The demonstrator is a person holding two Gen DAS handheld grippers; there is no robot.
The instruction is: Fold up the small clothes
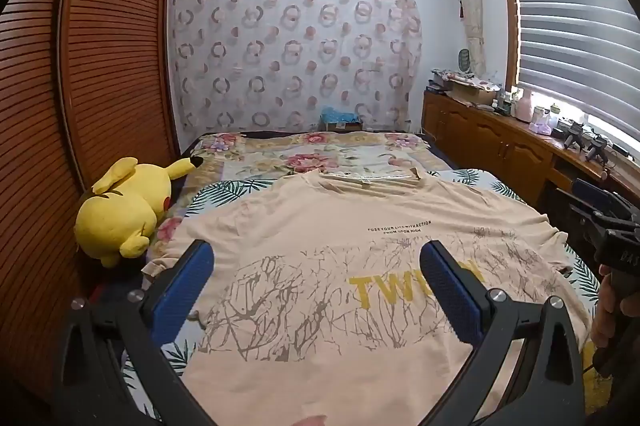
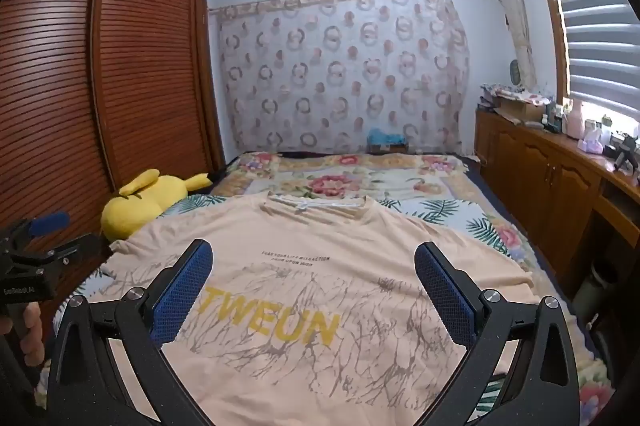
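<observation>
matt beige cloth t-shirt [image 1: 320, 266], plush yellow toy [image 1: 124, 209], glossy slatted wood wardrobe [image 1: 100, 45].

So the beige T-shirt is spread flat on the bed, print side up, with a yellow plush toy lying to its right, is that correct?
Not quite: the plush toy lies to the left of the T-shirt, by the wardrobe, as the left wrist view shows. The rest holds.

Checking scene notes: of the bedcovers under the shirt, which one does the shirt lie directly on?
The palm-leaf sheet, white with green fronds; the pink-flowered quilt lies further back, past the t-shirt collar.
</observation>
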